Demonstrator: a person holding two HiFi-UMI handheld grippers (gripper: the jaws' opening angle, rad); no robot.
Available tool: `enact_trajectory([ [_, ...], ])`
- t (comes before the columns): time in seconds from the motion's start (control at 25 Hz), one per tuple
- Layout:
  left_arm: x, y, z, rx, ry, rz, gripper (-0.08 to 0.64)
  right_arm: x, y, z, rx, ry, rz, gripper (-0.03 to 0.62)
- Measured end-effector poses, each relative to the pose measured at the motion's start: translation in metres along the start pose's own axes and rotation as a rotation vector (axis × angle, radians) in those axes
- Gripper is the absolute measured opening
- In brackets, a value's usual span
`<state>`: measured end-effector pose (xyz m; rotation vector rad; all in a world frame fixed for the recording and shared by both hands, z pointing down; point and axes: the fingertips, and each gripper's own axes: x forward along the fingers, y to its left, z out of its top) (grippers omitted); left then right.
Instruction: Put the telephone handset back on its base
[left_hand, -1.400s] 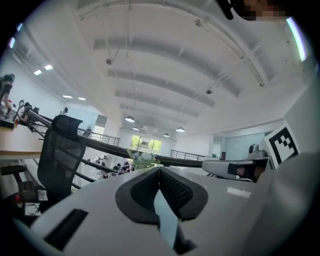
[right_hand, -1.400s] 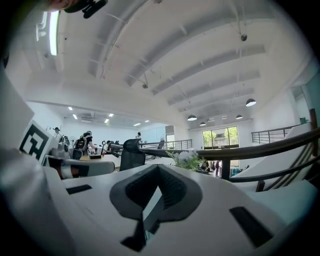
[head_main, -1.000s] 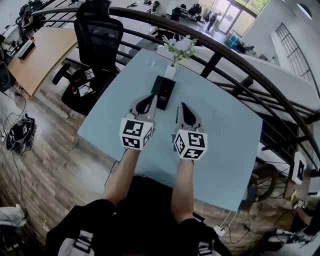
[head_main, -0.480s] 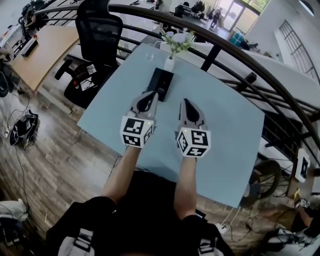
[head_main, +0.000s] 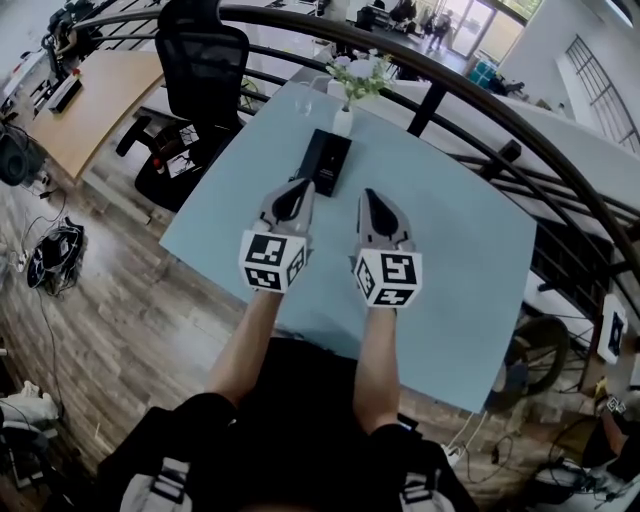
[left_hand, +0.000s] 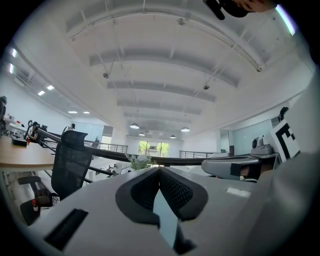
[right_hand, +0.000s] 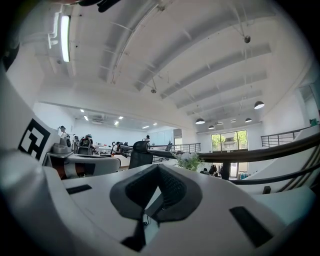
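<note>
The black telephone (head_main: 326, 160) lies on the pale blue table (head_main: 450, 250), near its far edge. Whether its handset rests on the base I cannot tell from here. My left gripper (head_main: 297, 193) hovers just short of the phone's near end, jaws shut and nothing between them (left_hand: 159, 170). My right gripper (head_main: 368, 202) hangs beside it to the right, also shut and empty (right_hand: 159, 168). Through the slit low between the right jaws a dark strip shows, possibly the phone. Each gripper view looks nearly level across the table.
A white vase of flowers (head_main: 345, 105) stands just behind the phone, with a clear glass (head_main: 303, 100) to its left. A black office chair (head_main: 203, 60) is off the table's far left corner. A dark curved railing (head_main: 500, 110) runs behind and to the right.
The head view has shifted a little, so the phone sits slightly higher in the picture. Both grippers stay side by side with jaws shut.
</note>
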<state>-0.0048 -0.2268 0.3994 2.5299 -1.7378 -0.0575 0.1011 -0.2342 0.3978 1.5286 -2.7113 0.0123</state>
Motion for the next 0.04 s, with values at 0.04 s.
enact_trajectory([
  [0.04,0.0001,0.0000,-0.0003,-0.001,0.000,0.001,0.000,-0.0006,-0.0003,-0.0003,-0.003,0.000,0.000,-0.014],
])
